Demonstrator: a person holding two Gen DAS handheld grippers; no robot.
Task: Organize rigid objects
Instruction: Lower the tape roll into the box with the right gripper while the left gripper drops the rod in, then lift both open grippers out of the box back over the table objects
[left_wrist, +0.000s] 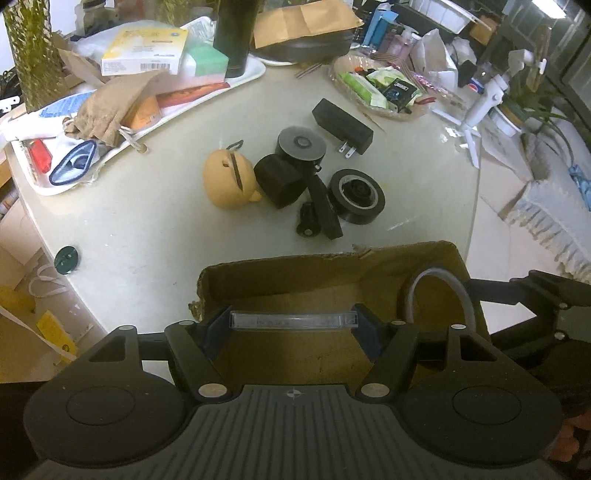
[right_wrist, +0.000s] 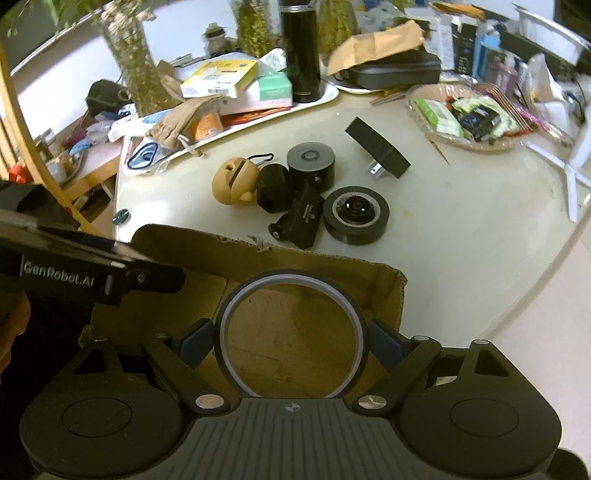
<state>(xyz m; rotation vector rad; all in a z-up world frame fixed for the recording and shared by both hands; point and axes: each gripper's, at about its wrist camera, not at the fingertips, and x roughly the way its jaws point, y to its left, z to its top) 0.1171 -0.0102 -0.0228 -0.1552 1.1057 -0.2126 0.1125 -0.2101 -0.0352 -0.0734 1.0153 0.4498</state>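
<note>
Above the cardboard box (left_wrist: 332, 291), the left gripper (left_wrist: 293, 328) pinches a clear bar (left_wrist: 293, 319) lying crosswise; the right gripper (right_wrist: 291, 341) pinches an upright ring (right_wrist: 291, 332).

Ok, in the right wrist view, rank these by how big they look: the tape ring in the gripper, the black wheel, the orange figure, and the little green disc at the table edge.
1. Tape ring, though it is nearest the camera.
2. Black wheel.
3. Orange figure.
4. Green disc.
</note>
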